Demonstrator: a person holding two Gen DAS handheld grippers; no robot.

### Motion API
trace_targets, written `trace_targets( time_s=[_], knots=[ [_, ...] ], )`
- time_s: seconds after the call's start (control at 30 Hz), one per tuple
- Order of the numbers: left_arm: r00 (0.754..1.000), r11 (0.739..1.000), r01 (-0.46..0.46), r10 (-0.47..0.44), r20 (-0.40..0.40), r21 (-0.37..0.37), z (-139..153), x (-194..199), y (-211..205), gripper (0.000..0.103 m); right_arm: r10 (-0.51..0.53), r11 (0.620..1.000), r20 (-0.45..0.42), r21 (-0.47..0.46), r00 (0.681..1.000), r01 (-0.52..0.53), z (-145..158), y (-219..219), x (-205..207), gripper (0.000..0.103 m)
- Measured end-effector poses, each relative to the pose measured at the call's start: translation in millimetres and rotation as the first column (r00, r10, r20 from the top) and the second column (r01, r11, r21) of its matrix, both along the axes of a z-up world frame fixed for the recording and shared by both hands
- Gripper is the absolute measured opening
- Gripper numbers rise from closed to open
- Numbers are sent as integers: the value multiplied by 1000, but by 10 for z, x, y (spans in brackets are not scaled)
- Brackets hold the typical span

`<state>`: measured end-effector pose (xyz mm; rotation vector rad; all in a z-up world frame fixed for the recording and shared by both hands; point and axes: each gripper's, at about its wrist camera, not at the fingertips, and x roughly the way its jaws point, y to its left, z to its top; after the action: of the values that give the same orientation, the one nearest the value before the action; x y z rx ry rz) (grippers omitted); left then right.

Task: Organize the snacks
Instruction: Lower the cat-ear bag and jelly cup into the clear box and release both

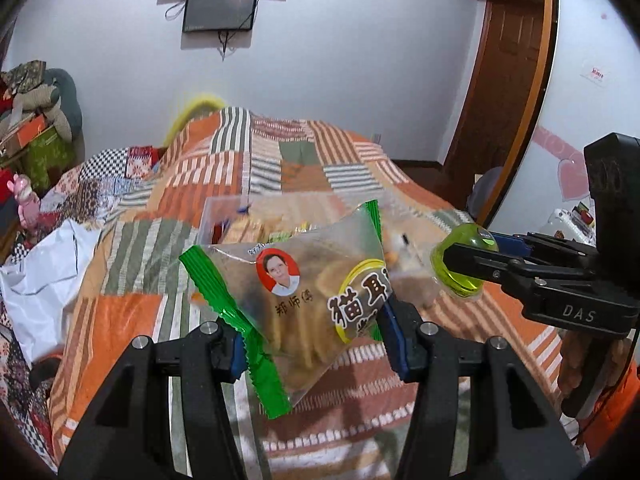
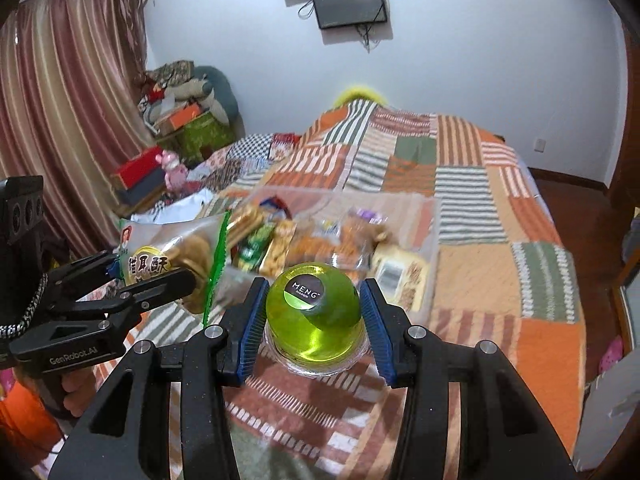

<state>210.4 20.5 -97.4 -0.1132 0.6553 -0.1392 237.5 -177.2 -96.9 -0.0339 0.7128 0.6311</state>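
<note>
The left gripper (image 1: 312,340) is clamped on a biscuit packet (image 1: 304,300), and the right gripper (image 2: 312,320) is clamped on a green jelly cup (image 2: 316,312). Both are held clear above the quilt (image 1: 132,320), probably for carrying to the clear box (image 2: 428,240) of snacks at twelve o'clock. The packet's long axis runs ten to four; the cup's labelled base faces the camera.

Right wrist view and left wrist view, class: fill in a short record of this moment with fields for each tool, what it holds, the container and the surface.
left tool: shut on the cookie packet, green-edged, held up above the quilt
right tool: shut on the green jelly cup, label facing the camera
container: clear snack box, holding mixed wrapped snacks
surface: patchwork quilt on a bed
</note>
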Motion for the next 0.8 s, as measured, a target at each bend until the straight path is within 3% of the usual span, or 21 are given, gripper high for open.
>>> trace_targets(
  time_s=[0.33, 0.8],
  knots=[
    [1000, 1000, -14, 14, 23, 5, 107, 300, -32, 53, -58, 998, 58, 28, 997, 56, 160, -134, 138, 44],
    [999, 999, -47, 47, -21, 21, -69, 801, -28, 53, -118, 993, 22, 34, 993, 117, -6, -207, 510, 44]
  ],
)
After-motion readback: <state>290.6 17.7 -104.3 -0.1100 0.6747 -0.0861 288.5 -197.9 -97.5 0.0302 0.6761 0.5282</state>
